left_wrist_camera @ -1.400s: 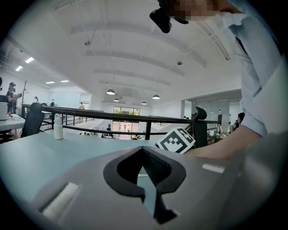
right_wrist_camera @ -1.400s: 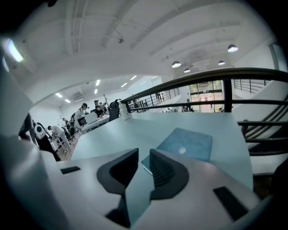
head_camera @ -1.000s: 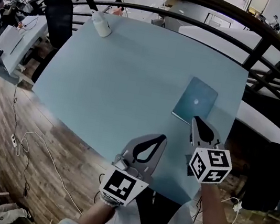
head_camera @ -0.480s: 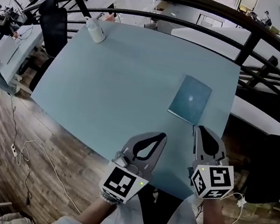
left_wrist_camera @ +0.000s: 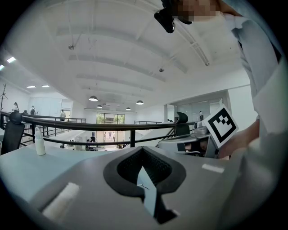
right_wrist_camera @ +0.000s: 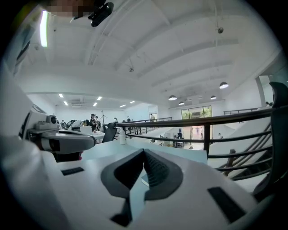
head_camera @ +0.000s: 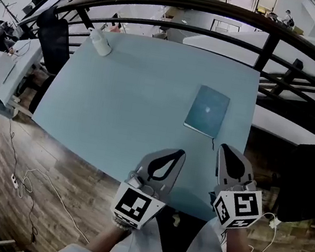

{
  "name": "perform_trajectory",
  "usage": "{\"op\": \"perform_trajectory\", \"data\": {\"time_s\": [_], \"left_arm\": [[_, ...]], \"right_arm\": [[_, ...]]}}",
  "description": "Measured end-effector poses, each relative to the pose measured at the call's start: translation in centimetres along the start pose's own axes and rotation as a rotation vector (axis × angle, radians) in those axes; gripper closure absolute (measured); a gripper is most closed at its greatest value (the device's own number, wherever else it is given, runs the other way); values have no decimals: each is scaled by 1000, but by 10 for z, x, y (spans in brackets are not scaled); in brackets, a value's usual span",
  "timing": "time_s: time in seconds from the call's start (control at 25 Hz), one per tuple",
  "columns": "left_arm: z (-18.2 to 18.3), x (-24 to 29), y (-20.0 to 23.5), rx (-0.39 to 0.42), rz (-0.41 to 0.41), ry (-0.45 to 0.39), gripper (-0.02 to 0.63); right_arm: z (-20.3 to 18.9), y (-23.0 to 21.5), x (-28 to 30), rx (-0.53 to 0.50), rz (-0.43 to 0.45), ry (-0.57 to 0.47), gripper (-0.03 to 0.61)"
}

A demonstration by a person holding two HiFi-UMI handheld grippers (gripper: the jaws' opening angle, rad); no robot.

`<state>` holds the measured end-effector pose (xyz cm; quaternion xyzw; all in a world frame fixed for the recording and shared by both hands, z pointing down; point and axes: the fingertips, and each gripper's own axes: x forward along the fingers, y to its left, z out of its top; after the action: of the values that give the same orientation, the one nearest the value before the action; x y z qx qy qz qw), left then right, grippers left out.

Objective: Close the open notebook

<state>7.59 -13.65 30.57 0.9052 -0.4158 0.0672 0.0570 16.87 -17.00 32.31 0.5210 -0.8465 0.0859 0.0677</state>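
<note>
A teal notebook [head_camera: 207, 110] lies shut and flat on the pale blue table [head_camera: 133, 94], near its right edge. My right gripper [head_camera: 231, 151] hovers just nearer than the notebook, apart from it, jaws shut with nothing between them. My left gripper [head_camera: 175, 153] hangs over the table's near edge, left of the right one, jaws also shut and empty. In the right gripper view only a corner of the notebook [right_wrist_camera: 145, 180] shows between the fingers, beyond the right gripper [right_wrist_camera: 144, 151]. The left gripper view looks level over the table past the left gripper [left_wrist_camera: 143, 150] and shows no notebook.
A white bottle [head_camera: 100, 42] stands at the table's far left corner. A dark railing [head_camera: 268, 36] runs behind and along the right of the table. A black chair [head_camera: 55, 39] stands at the left. Wooden floor with cables lies below the near edge.
My right gripper has drawn back from the notebook toward me and risen. The notebook has stayed flat and shut. The left gripper has hardly shifted.
</note>
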Motion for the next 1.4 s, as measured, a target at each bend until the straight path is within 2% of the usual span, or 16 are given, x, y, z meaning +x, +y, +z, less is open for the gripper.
{"op": "perform_trajectory", "data": {"time_s": [0.4,1.04,1.2,1.4], "left_arm": [[2,-1,-5,29,-24,-9,609],[-2,3,-2,-6,-28,6,609],[-3,4,-2,12,-38,-4,609],[-4,4,-2,-14,-34,3,609]], "right_arm": [[-3,5,-5,8,-13,11,577],[-5,6,0,-1,-17,33,577],[-6,4,-1,-4,-23,37,577],[-8,4,-1,-9,-24,48,577]]}}
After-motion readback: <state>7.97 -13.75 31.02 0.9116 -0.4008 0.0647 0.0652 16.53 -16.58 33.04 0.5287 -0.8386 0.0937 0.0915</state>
